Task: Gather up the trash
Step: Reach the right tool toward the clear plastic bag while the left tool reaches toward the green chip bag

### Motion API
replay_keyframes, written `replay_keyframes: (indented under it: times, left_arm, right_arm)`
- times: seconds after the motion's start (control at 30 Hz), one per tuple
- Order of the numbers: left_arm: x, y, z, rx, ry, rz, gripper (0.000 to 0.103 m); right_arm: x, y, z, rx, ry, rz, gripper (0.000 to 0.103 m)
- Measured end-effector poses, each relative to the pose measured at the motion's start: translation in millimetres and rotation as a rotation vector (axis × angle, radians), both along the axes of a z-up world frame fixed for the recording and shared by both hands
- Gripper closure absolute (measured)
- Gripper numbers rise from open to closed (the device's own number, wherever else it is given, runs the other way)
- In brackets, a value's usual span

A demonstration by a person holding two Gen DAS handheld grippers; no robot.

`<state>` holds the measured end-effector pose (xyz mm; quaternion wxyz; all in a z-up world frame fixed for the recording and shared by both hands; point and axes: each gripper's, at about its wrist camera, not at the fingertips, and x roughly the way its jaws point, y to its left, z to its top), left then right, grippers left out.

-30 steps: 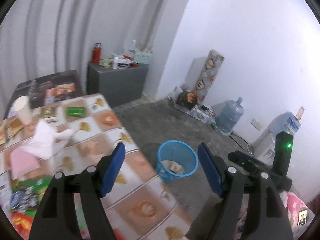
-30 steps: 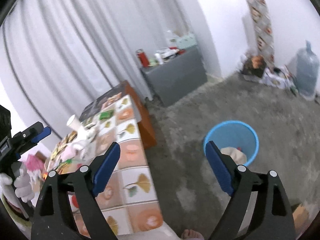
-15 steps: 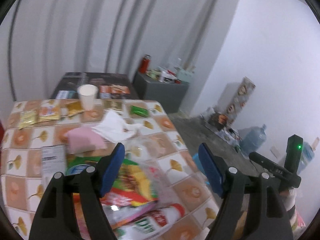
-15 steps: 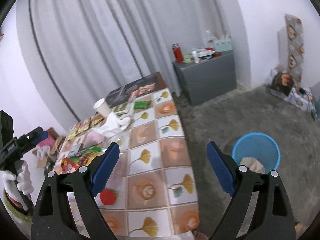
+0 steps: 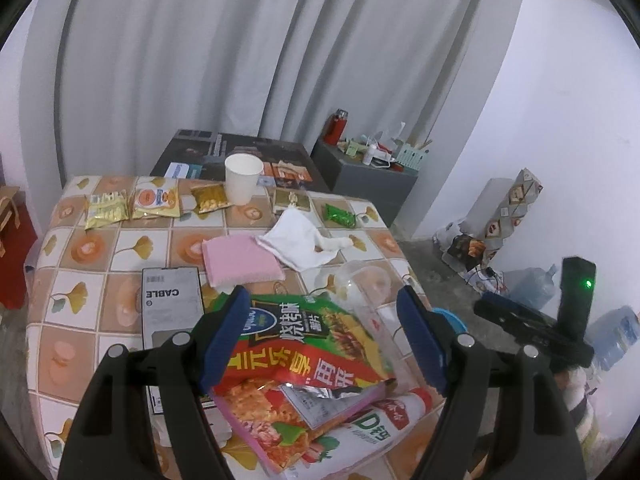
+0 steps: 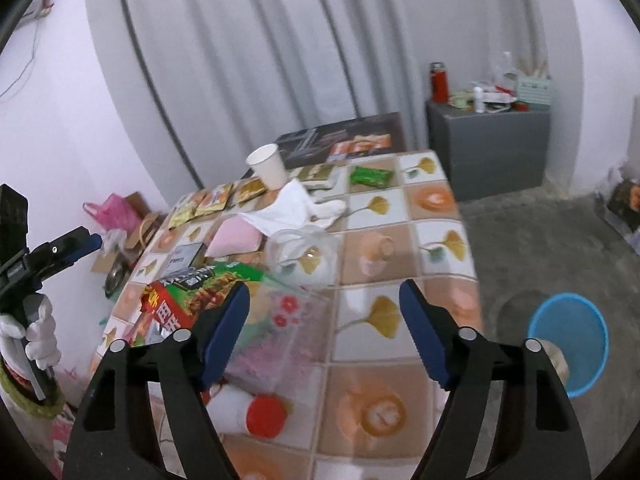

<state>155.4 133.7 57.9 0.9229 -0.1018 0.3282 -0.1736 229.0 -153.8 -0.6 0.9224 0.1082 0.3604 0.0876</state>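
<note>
My left gripper (image 5: 322,340) hangs open over a torn red and green snack bag (image 5: 304,348) at the near end of the tiled table (image 5: 100,248), with nothing gripped. A white bottle with a red cap (image 5: 380,420) lies under the bag. My right gripper (image 6: 324,334) hovers above the table's near right part; its jaws are closing with nothing pressed between them. Below it lie a clear flowered wrapper (image 6: 280,320), the snack bag (image 6: 188,292) and the red-capped bottle (image 6: 260,416). The blue bin (image 6: 568,340) stands on the floor to the right.
Further back lie a clear plastic cup (image 5: 360,284), white tissue (image 5: 300,240), a pink cloth (image 5: 240,260), a black cable box (image 5: 170,304), a paper cup (image 5: 242,178) and several small packets (image 5: 156,200). A grey cabinet (image 6: 488,152) stands by the curtain.
Both views swung from the floor and blue bin onto the table's trash. The snack bag now lies under the left jaws. The right jaws stand slightly narrower.
</note>
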Motion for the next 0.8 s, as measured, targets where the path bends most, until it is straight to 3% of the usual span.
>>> replay_keyframes:
  times: [0.17,0.3,0.4,0.63,0.8]
  left_arm:
    - [2,-26,-12,0.026,0.034,-0.104,0.029]
    - [2,-63,-29,0.099,0.064,-0.208,0.03]
    - [7,-91,-42,0.177,0.081,-0.254,0.036]
    - [47,-132,-68,0.222,0.23,-0.329,0.045]
    - [90,-144,-90,0.248,0.376,-0.32,0.049]
  right_arm:
    - [35,10,-11,-0.037,0.013,0.046,0.047]
    - [62,15,-28,-0.067,0.041,0.082,0.056]
    - [75,17,-38,-0.072,0.058,0.102,0.062]
    - [96,18,-55,-0.08,0.074,0.128,0.065]
    - [105,17,-62,-0.079,0.074,0.138,0.067]
